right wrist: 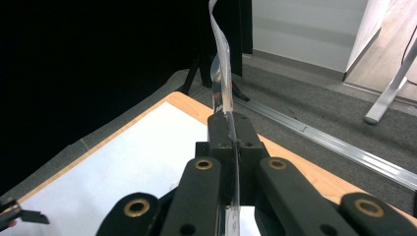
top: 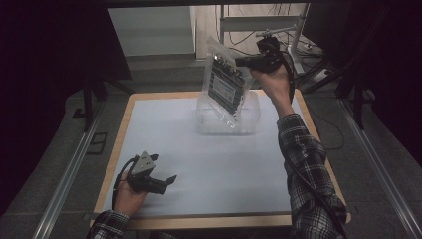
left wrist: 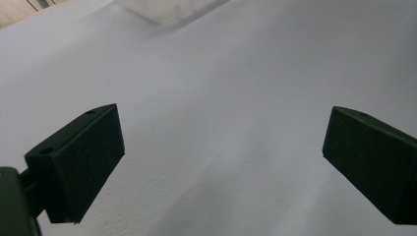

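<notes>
High over the far side of the table, my right gripper (top: pixel 241 61) is shut on the edge of a clear plastic bag (top: pixel 225 84) with a dark flat board inside. The bag hangs tilted above a clear plastic tub (top: pixel 251 117). In the right gripper view the jaws of my right gripper (right wrist: pixel 231 129) pinch the bag's thin edge (right wrist: pixel 222 64), which rises straight up. My left gripper (top: pixel 164 170) rests low at the near left of the white table top (top: pixel 199 169), held in a hand. It stands wide open (left wrist: pixel 221 142) with nothing between its fingers.
The table has a wooden rim (top: pixel 122 129). Metal floor rails (top: pixel 64 179) run along both sides, and a stand with cables (top: pixel 298 40) is behind the table at the right. A corner of the tub (left wrist: pixel 162 10) lies ahead of the left gripper.
</notes>
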A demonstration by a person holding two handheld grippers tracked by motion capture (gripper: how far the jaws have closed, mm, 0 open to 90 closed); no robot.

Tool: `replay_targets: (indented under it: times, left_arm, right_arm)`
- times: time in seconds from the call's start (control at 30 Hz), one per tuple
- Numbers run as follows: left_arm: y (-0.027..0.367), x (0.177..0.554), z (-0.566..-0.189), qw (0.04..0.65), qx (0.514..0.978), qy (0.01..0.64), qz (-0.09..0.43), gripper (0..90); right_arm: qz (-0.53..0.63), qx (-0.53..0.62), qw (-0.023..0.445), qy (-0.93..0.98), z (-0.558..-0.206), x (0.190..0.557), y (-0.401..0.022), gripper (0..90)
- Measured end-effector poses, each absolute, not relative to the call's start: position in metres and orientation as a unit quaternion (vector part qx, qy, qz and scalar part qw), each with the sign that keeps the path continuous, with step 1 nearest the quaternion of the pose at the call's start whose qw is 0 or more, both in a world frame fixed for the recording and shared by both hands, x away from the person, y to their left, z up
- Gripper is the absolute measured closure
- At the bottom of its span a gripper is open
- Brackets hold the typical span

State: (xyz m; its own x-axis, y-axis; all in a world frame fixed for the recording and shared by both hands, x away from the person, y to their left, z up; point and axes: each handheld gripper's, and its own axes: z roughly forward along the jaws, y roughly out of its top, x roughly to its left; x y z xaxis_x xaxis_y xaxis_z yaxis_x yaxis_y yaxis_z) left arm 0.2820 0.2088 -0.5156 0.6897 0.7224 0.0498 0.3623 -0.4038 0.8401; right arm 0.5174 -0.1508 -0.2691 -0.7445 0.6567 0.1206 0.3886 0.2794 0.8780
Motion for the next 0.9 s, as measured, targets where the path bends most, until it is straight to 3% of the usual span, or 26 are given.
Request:
replay_targets:
  times: [0.37,0.9]
  left_arm:
    - [0.208,0.282,-0.516,0.429,0.813,0.334,0.209,2.0]
    - [0.207,0.282,-0.516,0.423,0.817,0.332,0.211,2.3]
  right_arm:
    - [0.483,0.336,0.156,0.793,-0.287,0.537,-0.144,89.1]
    - [0.448,0.34,0.148,0.814,-0.316,0.551,-0.127,89.1]
